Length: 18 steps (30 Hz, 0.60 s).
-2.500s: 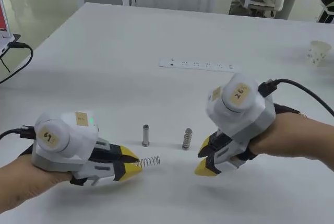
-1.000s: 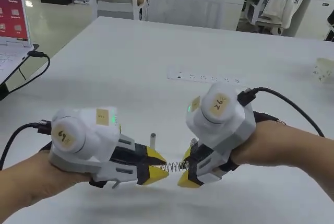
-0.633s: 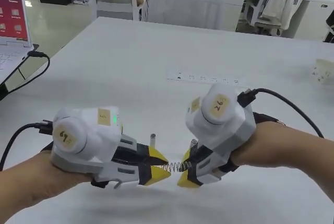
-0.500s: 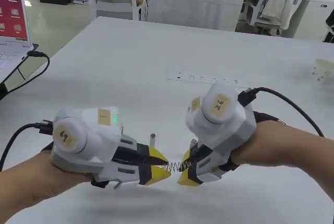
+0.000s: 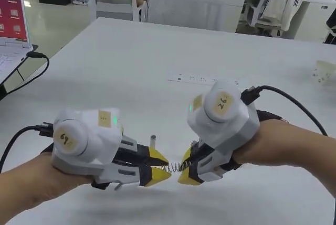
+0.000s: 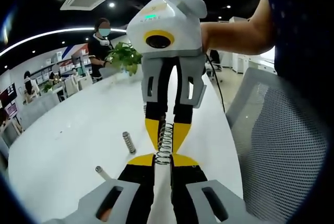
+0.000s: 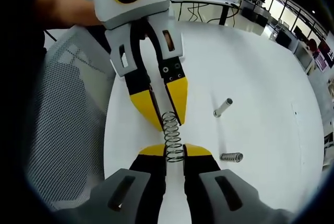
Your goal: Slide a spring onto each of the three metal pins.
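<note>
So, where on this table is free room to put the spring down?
Free: the wide table beyond the power strip, and the band between that strip and the pin. Crowded: between the left gripper and right gripper, around the spring.

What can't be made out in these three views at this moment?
- Head view: the pin with a spring is mostly hidden behind the right tongs.
- Head view: the bare pin shows its top; the left tongs cover the rest.
- Gripper views: the left tongs clamp the spring; whether the right tongs pinch its other end is too small to tell.
- Head view: the laptop is cut off by the left edge.
</note>
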{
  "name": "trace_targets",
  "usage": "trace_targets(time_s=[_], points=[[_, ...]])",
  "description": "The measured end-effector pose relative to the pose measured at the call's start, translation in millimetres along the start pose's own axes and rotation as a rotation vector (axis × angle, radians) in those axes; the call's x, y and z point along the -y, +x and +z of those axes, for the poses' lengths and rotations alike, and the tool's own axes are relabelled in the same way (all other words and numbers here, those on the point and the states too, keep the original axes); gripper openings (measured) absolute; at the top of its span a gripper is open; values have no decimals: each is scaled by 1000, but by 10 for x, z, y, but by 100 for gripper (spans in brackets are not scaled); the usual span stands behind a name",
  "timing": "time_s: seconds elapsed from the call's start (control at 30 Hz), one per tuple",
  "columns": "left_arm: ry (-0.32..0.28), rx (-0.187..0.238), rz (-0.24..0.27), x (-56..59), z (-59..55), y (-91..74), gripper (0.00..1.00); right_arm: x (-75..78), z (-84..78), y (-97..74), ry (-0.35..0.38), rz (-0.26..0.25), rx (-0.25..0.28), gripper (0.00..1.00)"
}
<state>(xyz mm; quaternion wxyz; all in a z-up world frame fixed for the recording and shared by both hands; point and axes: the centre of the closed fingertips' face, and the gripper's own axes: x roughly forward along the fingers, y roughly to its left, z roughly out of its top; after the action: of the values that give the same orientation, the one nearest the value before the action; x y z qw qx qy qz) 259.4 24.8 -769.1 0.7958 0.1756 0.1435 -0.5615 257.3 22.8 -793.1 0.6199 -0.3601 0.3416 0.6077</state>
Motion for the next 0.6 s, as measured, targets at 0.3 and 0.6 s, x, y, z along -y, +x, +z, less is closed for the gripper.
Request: trace_targets(time_s=[0.3,0.6], points=[[27,-28,-15,55,-47,21,3,-58,59,-42,-9,14,5,9],[36,-29,-21,73,-45,37,3,-91,149,-93,-8,24,28,9]])
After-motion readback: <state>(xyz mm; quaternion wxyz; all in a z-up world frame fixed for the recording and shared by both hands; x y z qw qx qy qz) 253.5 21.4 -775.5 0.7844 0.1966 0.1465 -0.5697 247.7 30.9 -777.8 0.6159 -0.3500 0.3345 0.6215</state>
